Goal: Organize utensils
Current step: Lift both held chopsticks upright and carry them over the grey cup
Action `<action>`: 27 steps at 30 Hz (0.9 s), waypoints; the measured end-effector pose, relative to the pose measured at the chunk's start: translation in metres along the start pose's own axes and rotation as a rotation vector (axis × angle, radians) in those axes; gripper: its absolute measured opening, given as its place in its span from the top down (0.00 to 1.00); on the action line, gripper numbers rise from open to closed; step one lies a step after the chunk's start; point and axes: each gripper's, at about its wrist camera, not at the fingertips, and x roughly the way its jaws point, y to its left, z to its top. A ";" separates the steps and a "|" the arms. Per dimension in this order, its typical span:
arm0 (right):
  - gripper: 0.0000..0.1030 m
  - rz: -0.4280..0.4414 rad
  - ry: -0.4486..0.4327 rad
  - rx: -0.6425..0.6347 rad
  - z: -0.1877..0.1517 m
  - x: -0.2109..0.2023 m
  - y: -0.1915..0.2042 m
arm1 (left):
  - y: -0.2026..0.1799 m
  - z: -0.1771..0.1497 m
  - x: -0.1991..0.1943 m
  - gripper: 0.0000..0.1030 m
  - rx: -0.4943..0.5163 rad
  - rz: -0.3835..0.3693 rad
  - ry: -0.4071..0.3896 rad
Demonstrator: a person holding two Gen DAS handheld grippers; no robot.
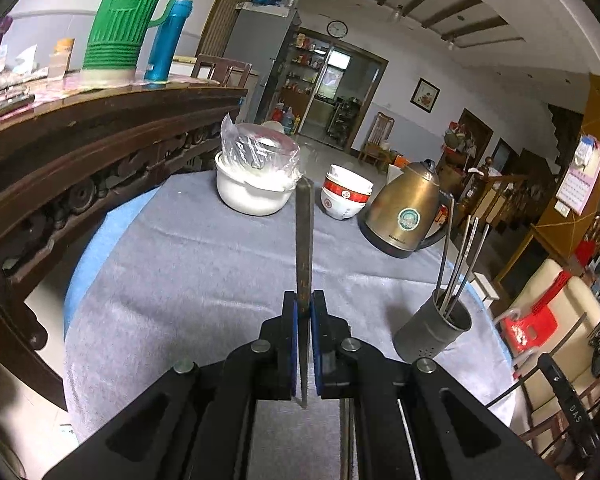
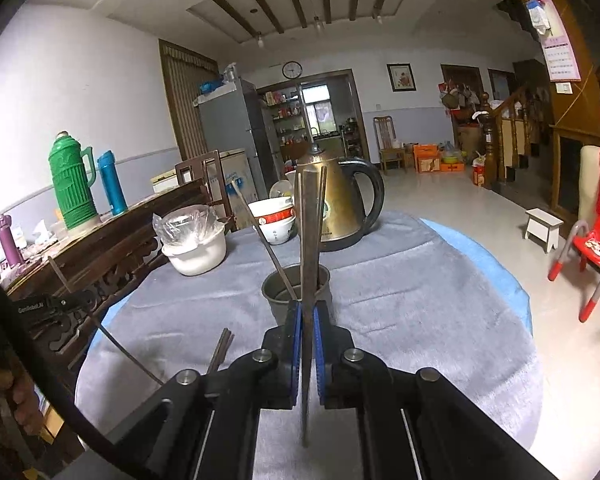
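My left gripper (image 1: 304, 300) is shut on a dark brown chopstick (image 1: 303, 236) that points away over the grey table cloth (image 1: 188, 264). A grey metal utensil cup (image 1: 434, 330) with several metal chopsticks stands to its right. My right gripper (image 2: 307, 310) is shut on another dark brown chopstick (image 2: 309, 232), just in front of the same cup (image 2: 278, 300). The left gripper (image 2: 76, 300) with its chopstick shows at the left of the right wrist view. Two brown chopsticks (image 2: 221, 350) lie on the cloth left of my right gripper.
On the far side stand a white pot (image 1: 252, 192) covered with plastic, stacked red-and-white bowls (image 1: 346, 196) and a bronze electric kettle (image 1: 406, 216). A carved wooden sideboard (image 1: 80, 152) with a green thermos runs along the left. A red chair (image 2: 596, 248) stands on the right.
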 end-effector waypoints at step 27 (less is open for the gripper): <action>0.94 0.062 -0.180 0.081 0.080 -0.010 -0.007 | -0.076 0.054 0.014 0.94 0.083 -0.071 0.069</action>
